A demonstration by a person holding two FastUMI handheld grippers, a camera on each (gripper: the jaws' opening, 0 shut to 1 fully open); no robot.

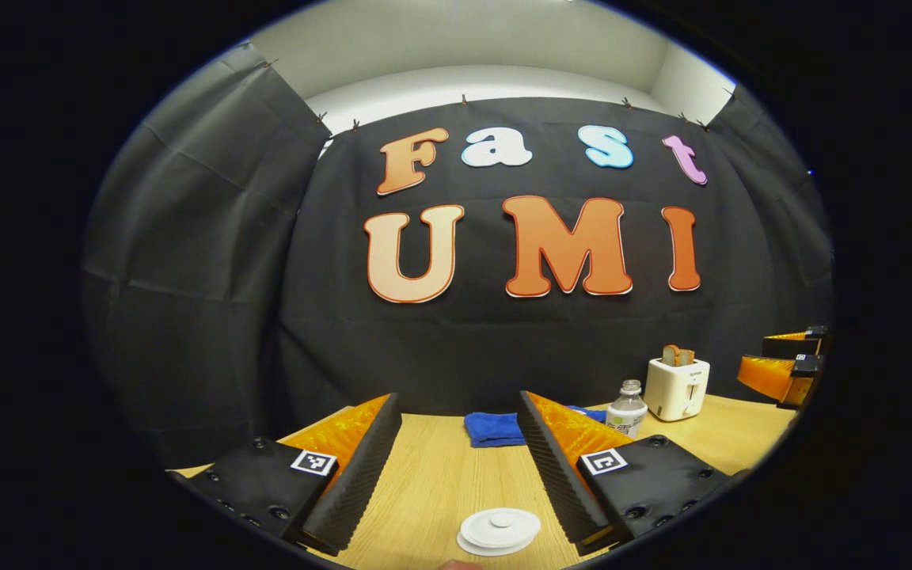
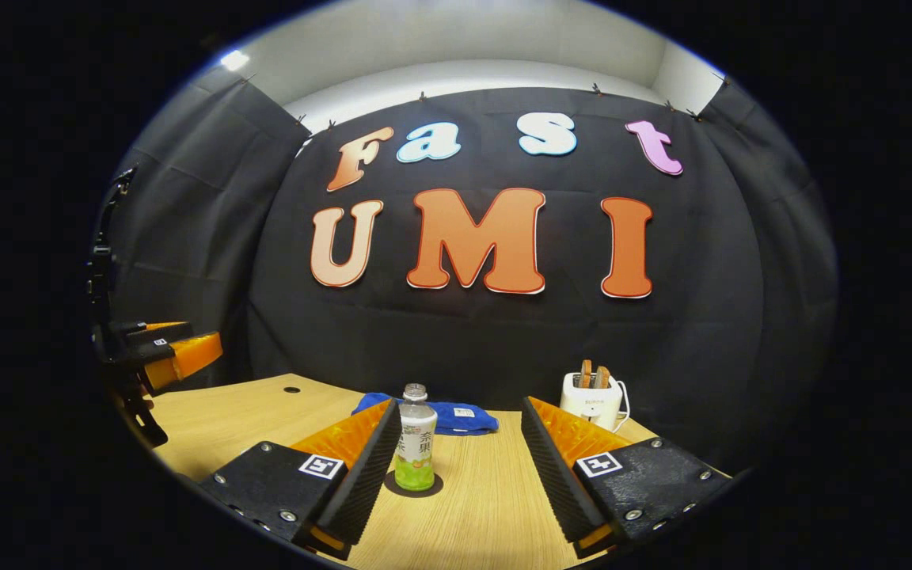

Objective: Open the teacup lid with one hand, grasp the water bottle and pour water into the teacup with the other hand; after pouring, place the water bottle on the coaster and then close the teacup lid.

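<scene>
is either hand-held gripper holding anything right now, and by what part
Nothing is held. The left hand-held gripper is open above the teacup lid; the right hand-held gripper is open, the water bottle standing free on its coaster.

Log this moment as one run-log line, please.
left gripper: open above teacup lid | right gripper: open, facing water bottle | bottle: upright on coaster | lid: on
</scene>
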